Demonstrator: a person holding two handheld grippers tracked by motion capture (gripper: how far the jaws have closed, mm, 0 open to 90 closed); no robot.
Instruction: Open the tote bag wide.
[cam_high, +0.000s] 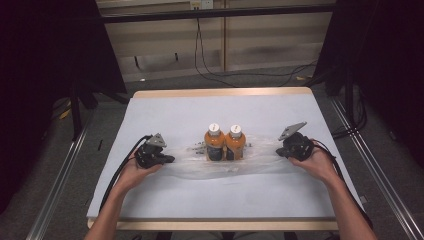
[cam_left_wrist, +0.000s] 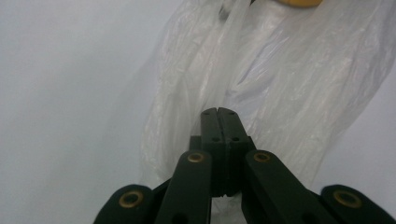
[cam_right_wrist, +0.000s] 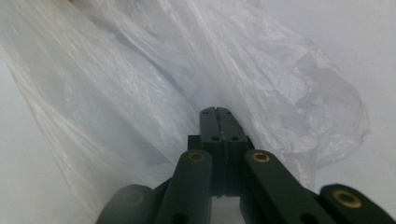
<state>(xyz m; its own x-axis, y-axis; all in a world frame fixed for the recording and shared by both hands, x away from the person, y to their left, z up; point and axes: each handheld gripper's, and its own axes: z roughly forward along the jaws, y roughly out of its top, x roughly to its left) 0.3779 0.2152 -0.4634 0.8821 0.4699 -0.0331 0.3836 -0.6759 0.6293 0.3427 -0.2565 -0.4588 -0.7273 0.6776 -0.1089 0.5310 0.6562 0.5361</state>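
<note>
Grippers left (cam_high: 169, 159) and right (cam_high: 280, 152) clamped shut on opposite ends of a clear plastic bag (cam_high: 190, 162) under two orange bottles (cam_high: 225, 143) mid-table; a hard outward pull risked toppling them or tearing film.

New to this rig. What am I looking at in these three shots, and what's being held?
No robot here: a person holds a two-jaw gripper in each hand. The high view looks down on the table. There the left gripper and the right gripper sit either side of two orange bottles with white caps, which stand on a thin clear plastic bag. The other two pictures come from cameras riding on each gripper, looking along its black jaws. In both, the jaws are closed, apparently pinching the bag's film.
</note>
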